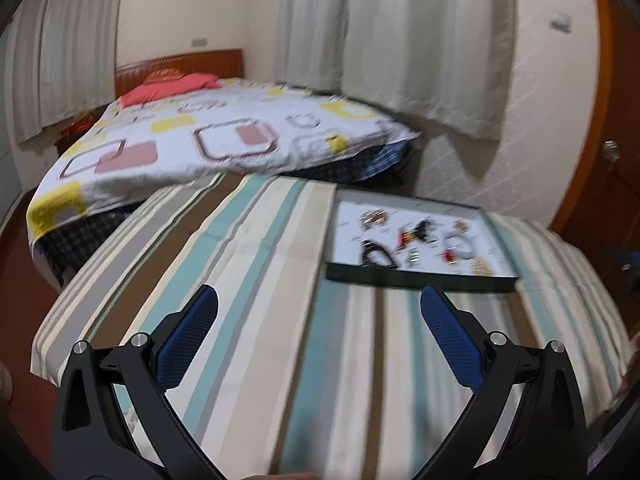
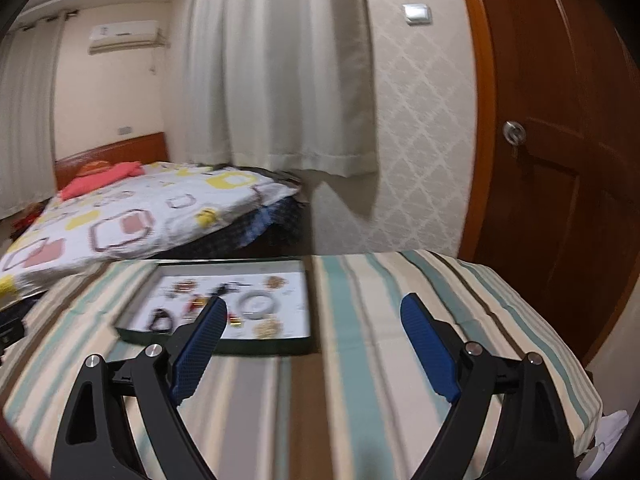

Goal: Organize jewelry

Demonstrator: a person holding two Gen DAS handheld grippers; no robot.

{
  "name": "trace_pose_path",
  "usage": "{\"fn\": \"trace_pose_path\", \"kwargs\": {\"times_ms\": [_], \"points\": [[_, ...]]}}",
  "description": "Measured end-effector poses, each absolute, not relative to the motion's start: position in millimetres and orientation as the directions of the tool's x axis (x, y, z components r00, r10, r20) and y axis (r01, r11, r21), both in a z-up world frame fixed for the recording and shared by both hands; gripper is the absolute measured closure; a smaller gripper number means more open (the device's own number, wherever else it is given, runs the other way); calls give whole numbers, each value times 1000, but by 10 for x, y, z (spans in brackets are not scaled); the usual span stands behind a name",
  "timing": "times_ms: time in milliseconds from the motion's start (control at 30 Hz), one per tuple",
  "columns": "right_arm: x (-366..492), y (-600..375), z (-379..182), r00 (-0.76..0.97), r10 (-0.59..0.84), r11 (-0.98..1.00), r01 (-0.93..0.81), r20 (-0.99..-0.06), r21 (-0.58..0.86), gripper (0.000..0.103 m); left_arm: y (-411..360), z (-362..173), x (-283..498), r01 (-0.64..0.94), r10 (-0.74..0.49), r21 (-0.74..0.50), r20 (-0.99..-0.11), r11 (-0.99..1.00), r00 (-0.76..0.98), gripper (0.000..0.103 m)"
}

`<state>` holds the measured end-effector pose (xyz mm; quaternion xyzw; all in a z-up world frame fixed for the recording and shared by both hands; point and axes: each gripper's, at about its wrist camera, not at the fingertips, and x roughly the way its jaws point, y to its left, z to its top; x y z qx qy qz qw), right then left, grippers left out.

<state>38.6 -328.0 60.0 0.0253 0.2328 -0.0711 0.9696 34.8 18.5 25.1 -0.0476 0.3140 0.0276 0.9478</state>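
My left gripper [image 1: 318, 300] stands wide open and holds nothing; it hovers above the striped cloth [image 1: 248, 264] that covers the table. From these jaws the tray [image 1: 416, 278] lies ahead and to the right, well apart from the fingertips. The tray is a shallow dark-rimmed rectangle with a white floor, and its long axis runs left to right across my view.

The jewelry [image 1: 424, 244] lies loose on the tray floor: a dark loop at the left, small red and gold pieces in the middle, a pale ring [image 1: 460, 246] further right. The frames are blurred, so I cannot sort the pieces more finely.

My right gripper [image 2: 312, 308] is also spread wide and empty. From it the tray [image 2: 224, 346] lies ahead and to the left, and the left fingertip overlaps the tray's near rim in the picture, though I cannot tell its height above it. I judge the right gripper the nearer of the two.

No brand, label or writing can be read on the tray, the cloth or the wall switch [image 2: 417, 13].
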Motion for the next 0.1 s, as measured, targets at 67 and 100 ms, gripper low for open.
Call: {"fn": "trace_pose_path", "kwargs": {"times_ms": [67, 100], "points": [[597, -3493, 462, 855, -165, 981, 192, -491, 4, 17, 270, 58, 554, -117, 59, -52, -628, 992, 776, 4], [733, -3615, 366, 835, -178, 978, 207, -521, -3, 17, 322, -57, 671, -136, 78, -40, -649, 990, 757, 4]]}}
